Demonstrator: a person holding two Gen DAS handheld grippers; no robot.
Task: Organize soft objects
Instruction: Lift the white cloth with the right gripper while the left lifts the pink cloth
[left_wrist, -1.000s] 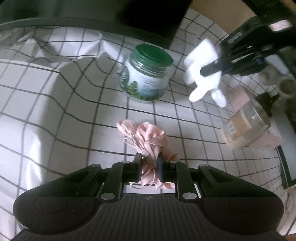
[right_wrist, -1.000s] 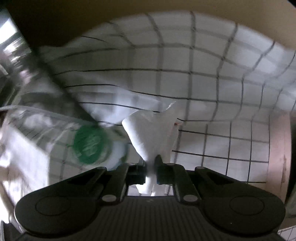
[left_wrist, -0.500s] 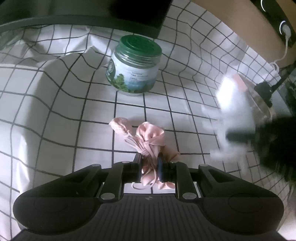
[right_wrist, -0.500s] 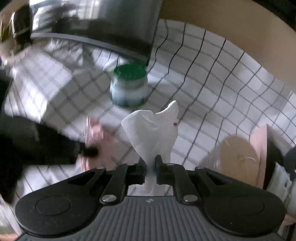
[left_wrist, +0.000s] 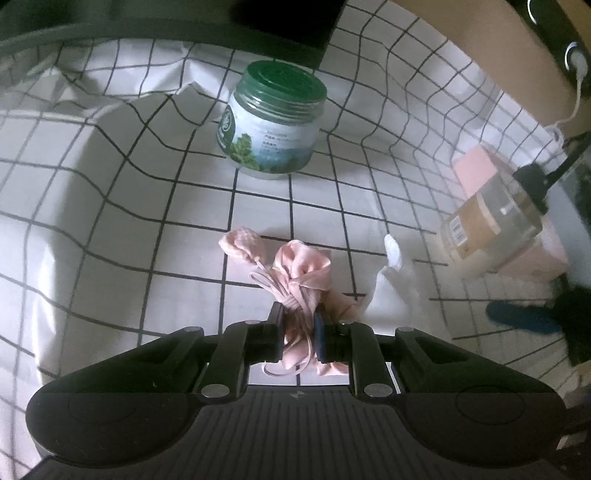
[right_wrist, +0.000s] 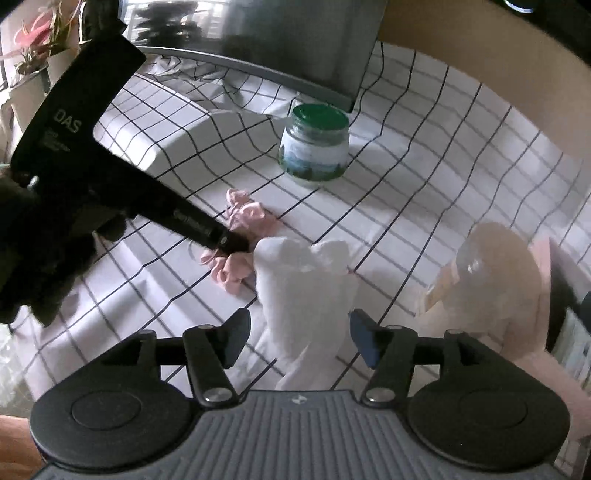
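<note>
Left gripper (left_wrist: 299, 325): my jaws are clamped on the bunched middle of the pink cloth (left_wrist: 295, 273), which lies on the checked tablecloth (left_wrist: 110, 184).
Right gripper (right_wrist: 299, 339): my jaws stand wide apart, gripping nothing; the white cloth (right_wrist: 306, 280) lies between them on the table, touching neither pad as far as I can tell.
Where they lie: the two cloths sit just beside each other, possibly touching, in front of the green-lidded jar (left_wrist: 273, 122); a clear container (left_wrist: 491, 225) is off to the right.
How they handle: I judge both light, limp and easily snagged; thin cords trail from the pink one.
Where to hold: pinch a gathered fold near the middle, not a loose edge or cord, so it lifts as one bundle.
</note>
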